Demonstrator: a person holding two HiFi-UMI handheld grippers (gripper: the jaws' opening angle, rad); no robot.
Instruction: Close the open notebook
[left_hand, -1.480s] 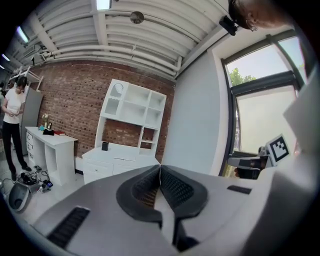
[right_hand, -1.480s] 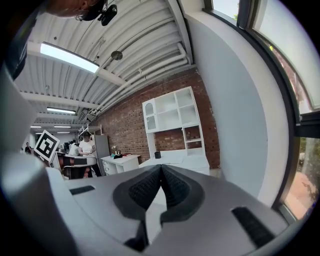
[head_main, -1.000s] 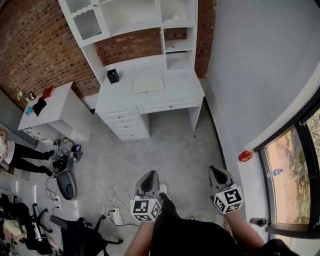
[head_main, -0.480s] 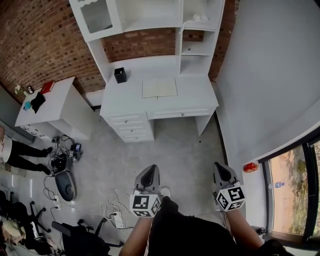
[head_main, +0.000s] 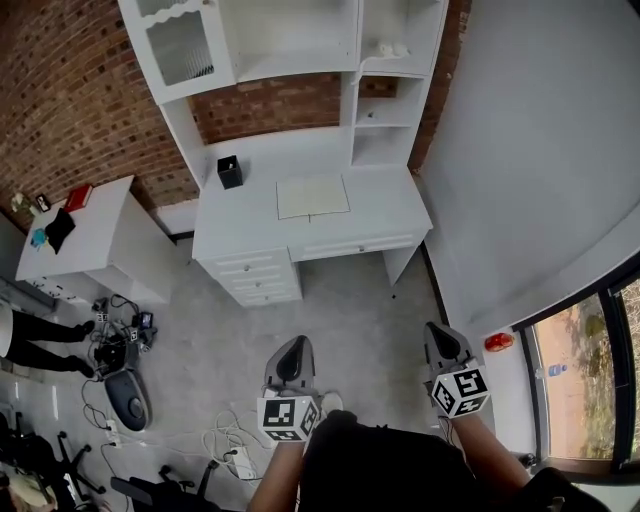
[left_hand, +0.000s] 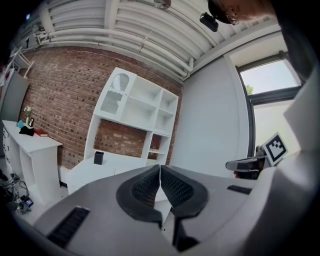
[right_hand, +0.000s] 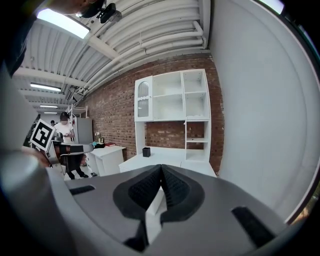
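Note:
An open notebook with pale pages lies flat on the white desk against the brick wall, well ahead of me. My left gripper and my right gripper are held out low over the grey floor, far short of the desk. Both are shut with nothing between the jaws. In the left gripper view the left gripper points at the desk. In the right gripper view the right gripper points the same way, and the notebook is hidden behind the jaws.
A black pen cup stands at the desk's back left, under a white hutch. Drawers fill the desk's left side. A second white table stands left. Cables and a power strip lie on the floor. A person stands at far left.
The desk has shifted and grown slightly in the head view as I walk toward it. Both grippers stay shut and keep their place in front of me.

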